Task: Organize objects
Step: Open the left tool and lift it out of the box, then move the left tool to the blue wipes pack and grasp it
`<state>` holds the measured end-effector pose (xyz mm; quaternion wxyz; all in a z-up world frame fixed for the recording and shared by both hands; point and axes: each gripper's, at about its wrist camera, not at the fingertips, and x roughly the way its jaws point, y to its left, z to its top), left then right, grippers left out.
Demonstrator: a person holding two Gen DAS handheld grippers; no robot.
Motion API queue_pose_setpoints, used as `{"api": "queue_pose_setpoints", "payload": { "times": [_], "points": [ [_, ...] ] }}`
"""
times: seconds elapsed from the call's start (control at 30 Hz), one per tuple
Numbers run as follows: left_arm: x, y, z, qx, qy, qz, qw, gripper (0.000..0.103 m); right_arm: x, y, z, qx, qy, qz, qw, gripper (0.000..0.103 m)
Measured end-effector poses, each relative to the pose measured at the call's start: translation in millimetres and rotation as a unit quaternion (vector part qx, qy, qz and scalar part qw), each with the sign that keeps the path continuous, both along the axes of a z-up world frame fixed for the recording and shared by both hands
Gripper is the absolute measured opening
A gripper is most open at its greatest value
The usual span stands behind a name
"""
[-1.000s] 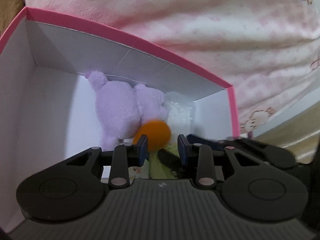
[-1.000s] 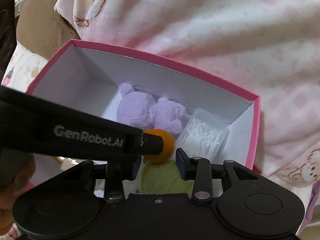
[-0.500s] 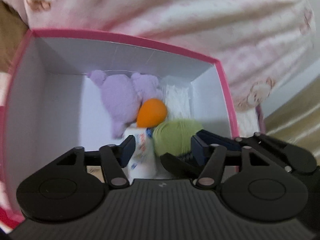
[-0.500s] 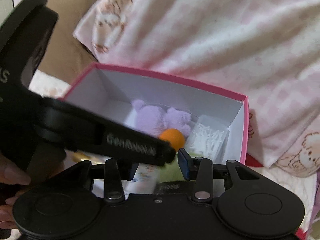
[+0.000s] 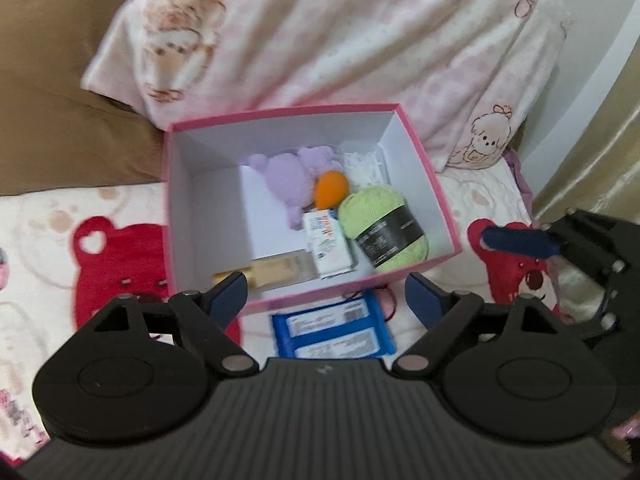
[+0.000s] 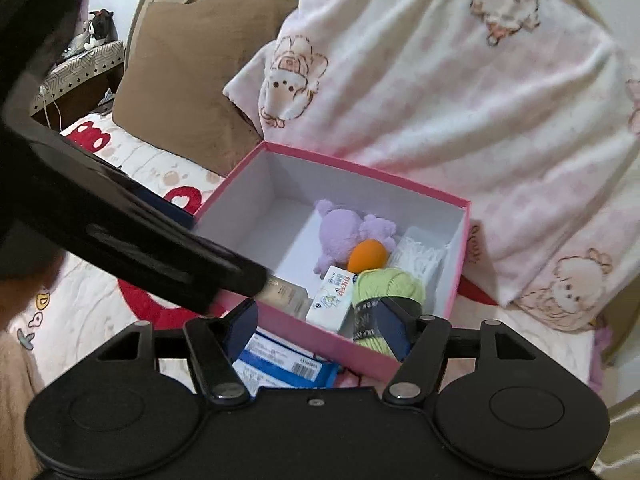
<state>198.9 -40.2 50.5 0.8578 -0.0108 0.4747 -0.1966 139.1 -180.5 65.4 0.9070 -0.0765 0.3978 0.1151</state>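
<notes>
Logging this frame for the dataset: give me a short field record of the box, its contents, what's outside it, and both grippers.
container: pink box, open, on the bedspread
inside: purple plush, orange sponge, green yarn, white carton, beige bottle, white swab case
outside: blue wipes pack, against the box's near wall
left gripper: open, empty, above the near wall
right gripper: open, empty

The left tongs (image 5: 324, 294) are hanging spread wide and empty over the near rim of the pink box (image 5: 420, 160). Inside the box are lying a purple plush (image 5: 286, 178), an orange ball (image 5: 331, 189), green yarn (image 5: 384, 226), a white carton (image 5: 328, 246) and a beige bottle (image 5: 280, 270). A blue packet (image 5: 332, 334) is lying on the bed just outside.
</notes>
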Motion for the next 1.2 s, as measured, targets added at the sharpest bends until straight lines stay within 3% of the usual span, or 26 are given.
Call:
{"api": "queue_pose_setpoints", "payload": {
  "times": [0.23,0.5,0.67,0.8,0.93,1.07,1.2],
  "points": [
    [-46,22,17,0.021,-0.016,-0.022,0.9994,0.090,-38,-2,24,0.015,-0.019,-0.016,1.000,0.073],
    [-82,38,3,0.020,-0.003,-0.029,0.9994,0.093,-73,-3,30,0.029,-0.017,-0.028,0.999,0.084],
    [-92,39,-13,0.016,-0.009,-0.033,0.9993,0.097,-81,-6,12,0.040,0.000,-0.062,0.997,0.092],
    [-89,38,-34,0.030,-0.002,-0.028,0.9992,0.099,-88,-11,-2,0.097,0.013,-0.076,0.992,0.092],
    [-82,38,-57,0.042,-0.009,-0.022,0.9989,0.099,-93,-13,-5,0.135,-0.003,-0.073,0.988,0.092],
    [-78,40,-73,0.039,-0.035,-0.014,0.9985,0.099,-93,-13,-21,0.120,-0.038,-0.093,0.988,0.092],
    [-72,41,-92,0.026,-0.037,-0.002,0.9990,0.099,-80,-12,-46,0.101,-0.018,-0.118,0.988,0.092]
  ]
}}
